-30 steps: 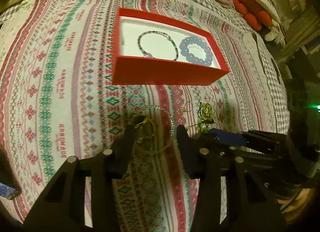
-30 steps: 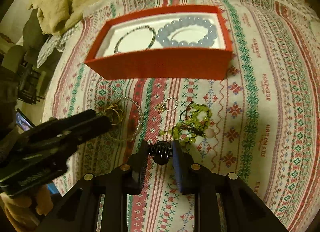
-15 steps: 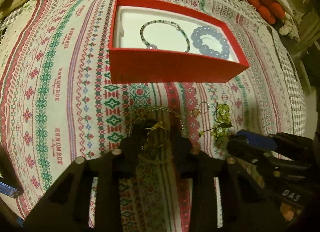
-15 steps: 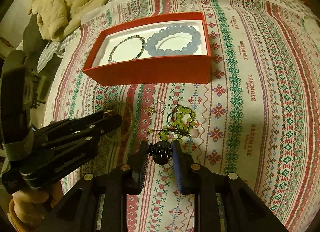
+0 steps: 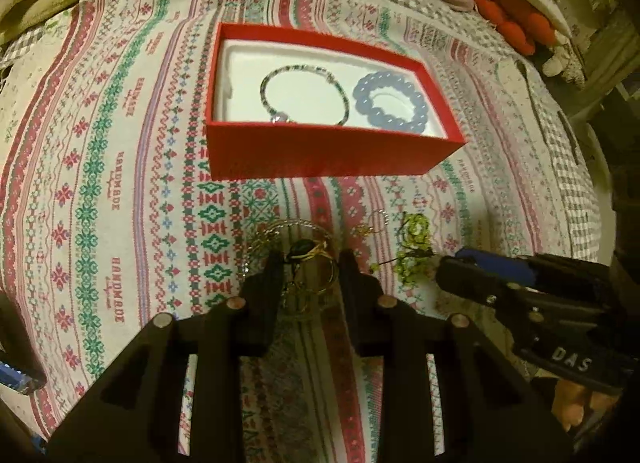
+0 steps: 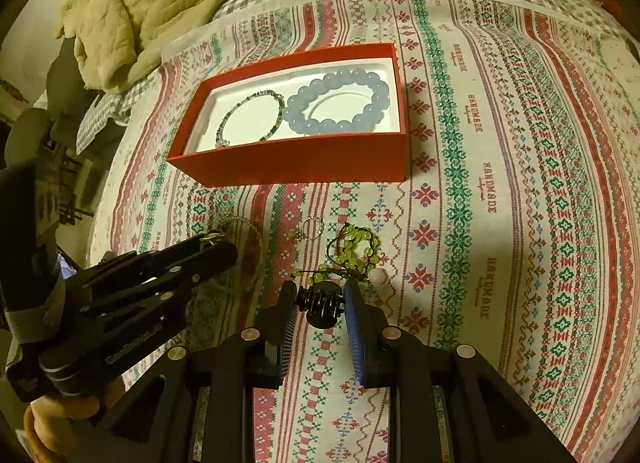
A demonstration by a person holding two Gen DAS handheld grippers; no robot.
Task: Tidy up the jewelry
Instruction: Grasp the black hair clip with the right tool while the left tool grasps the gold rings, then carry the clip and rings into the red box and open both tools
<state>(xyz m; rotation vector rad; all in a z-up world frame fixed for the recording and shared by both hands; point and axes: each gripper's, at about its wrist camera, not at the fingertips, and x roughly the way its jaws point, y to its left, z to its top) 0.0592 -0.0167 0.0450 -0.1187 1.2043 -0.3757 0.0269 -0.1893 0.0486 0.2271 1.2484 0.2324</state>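
Left wrist view: left tool narrowed around gold bangles on bed near its front edge, fingers at the rings' sides, contact likely, not certain. Thin, stiff, slippery hoops; grip across several at once. Red box behind holds thin bracelet, blue bead bracelet. Green bead strand rightward. Right tool clamped on black hair clip.

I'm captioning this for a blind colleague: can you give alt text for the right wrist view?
The right gripper is shut on a black hair claw above a patterned bedspread. Beyond lie a green bead bracelet and a red box holding two bracelets; the left gripper reaches in from the left.
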